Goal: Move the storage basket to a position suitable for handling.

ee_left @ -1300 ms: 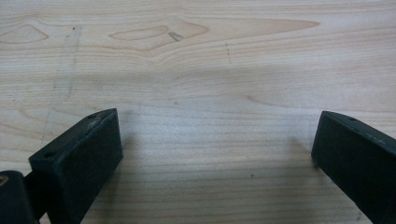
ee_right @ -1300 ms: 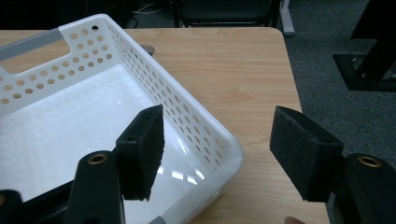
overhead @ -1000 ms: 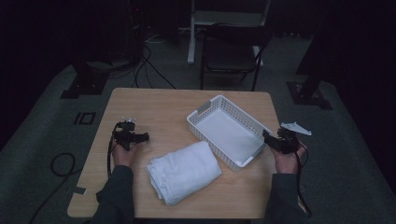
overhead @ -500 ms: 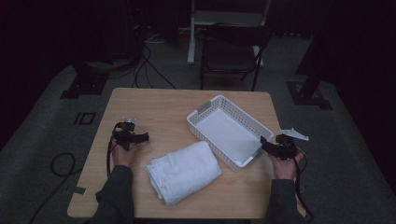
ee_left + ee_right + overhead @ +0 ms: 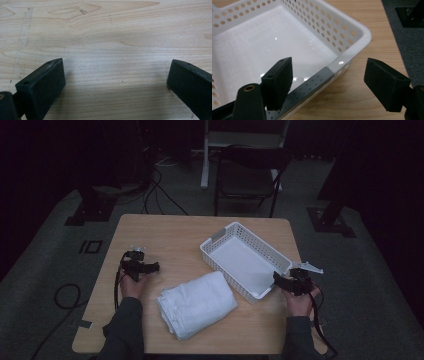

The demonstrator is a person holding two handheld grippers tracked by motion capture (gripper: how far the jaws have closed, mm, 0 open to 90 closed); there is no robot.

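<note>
My right gripper (image 5: 328,77) has just been opening, jaws astride the white perforated basket's (image 5: 347,37) grey-handled rim, gripping nothing; my left gripper (image 5: 116,82) gapes, empty.

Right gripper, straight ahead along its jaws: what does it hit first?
Probably the near rim of the white perforated plastic basket: the right gripper is open, one jaw over the basket's inside, one outside, rim between them. Depth unclear.

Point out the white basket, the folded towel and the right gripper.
white basket (image 5: 220,238): high view, far rim.
folded towel (image 5: 197,303): high view, top fold.
right gripper (image 5: 328,82): right gripper view, midway between fingertips.
</note>
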